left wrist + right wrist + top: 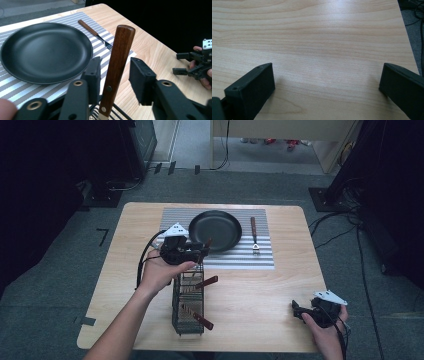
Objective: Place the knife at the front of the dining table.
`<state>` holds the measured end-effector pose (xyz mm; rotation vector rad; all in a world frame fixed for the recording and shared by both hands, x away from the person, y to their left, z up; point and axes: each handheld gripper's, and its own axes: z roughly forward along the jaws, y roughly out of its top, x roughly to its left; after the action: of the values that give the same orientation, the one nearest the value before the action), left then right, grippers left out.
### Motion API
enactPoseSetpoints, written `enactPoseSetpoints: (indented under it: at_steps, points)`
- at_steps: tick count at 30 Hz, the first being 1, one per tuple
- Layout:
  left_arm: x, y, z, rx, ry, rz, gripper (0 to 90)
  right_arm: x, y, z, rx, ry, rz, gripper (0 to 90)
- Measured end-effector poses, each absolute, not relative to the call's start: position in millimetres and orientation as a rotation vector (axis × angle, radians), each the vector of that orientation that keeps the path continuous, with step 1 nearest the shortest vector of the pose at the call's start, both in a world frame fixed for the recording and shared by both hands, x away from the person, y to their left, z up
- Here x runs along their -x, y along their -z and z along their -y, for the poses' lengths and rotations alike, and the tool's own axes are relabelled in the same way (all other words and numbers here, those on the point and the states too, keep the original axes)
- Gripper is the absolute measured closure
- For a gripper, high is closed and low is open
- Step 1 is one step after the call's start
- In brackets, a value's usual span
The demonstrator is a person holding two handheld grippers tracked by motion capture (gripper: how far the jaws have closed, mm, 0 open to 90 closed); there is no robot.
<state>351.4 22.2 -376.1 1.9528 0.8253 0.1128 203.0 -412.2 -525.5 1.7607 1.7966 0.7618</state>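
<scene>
Between left tongs [113, 72]: wooden handle [116, 65], untouched.

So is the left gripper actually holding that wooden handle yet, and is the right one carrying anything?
Not yet: the left gripper is open, its jaws either side of the wooden handle with gaps showing. The right gripper is open over bare table.

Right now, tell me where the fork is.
The fork lies on the striped mat, just right of the black plate, at the table's far side in the high view.
</scene>
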Motion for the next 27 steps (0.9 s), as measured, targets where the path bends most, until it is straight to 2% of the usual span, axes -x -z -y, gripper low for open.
enactPoseSetpoints:
  at_steps: [4,6,10,20,27]
  points:
    - [-354.3,378.3,-19.8,-1.958,-0.087,-0.809,68.1,-203.0,525.5,412.1,-1.761,-0.762,-1.796,0.0]
    - [-354.1,378.3,-19.8,-1.961,-0.108,-0.800,73.0,-203.0,525.5,412.2,-1.761,-0.762,-1.796,0.0]
    - [-348.5,377.4,-19.8,-1.987,-0.202,-0.744,75.0,-203.0,525.5,412.2,-1.761,-0.762,-1.796,0.0]
    - [-330.4,369.9,-30.8,-1.985,-0.322,-0.708,76.6,-203.0,525.5,412.1,-1.762,-0.762,-1.795,0.0]
    - [-312.0,357.3,-51.5,-1.848,-0.427,-0.732,76.5,-203.0,525.6,412.1,-1.761,-0.762,-1.796,0.0]
